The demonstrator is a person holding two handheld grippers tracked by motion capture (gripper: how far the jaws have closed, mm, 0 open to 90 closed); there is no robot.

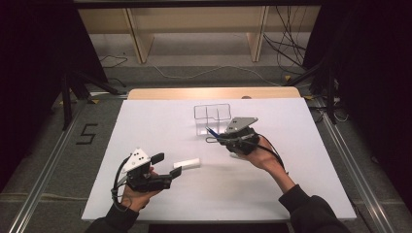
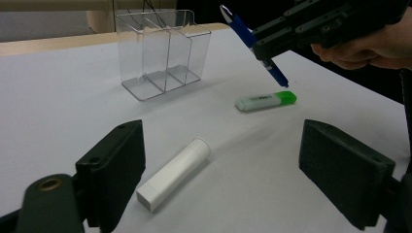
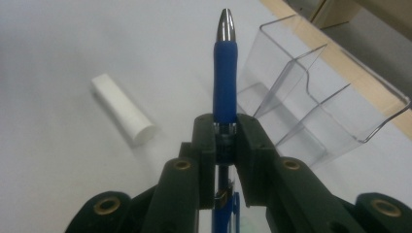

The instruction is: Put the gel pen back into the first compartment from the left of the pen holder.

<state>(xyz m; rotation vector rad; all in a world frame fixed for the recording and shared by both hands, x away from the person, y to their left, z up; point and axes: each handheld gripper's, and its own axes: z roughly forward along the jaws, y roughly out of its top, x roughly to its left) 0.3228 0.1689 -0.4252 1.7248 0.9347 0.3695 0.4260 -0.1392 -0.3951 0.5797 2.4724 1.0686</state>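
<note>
My right gripper is shut on a blue pen and holds it above the table, just in front of a clear plastic organizer with several compartments. In the right gripper view the pen sticks out past the jaws, its silver tip toward the organizer. My left gripper rests open near the table's front left. A white capped tube lies on the table between and ahead of its jaws, untouched. Beyond it lies a green highlighter, below the right gripper.
The white tabletop ends in a wooden strip at the far edge. Black stands and cables stand on the floor to the left and right of the table. The white tube lies between the two hands.
</note>
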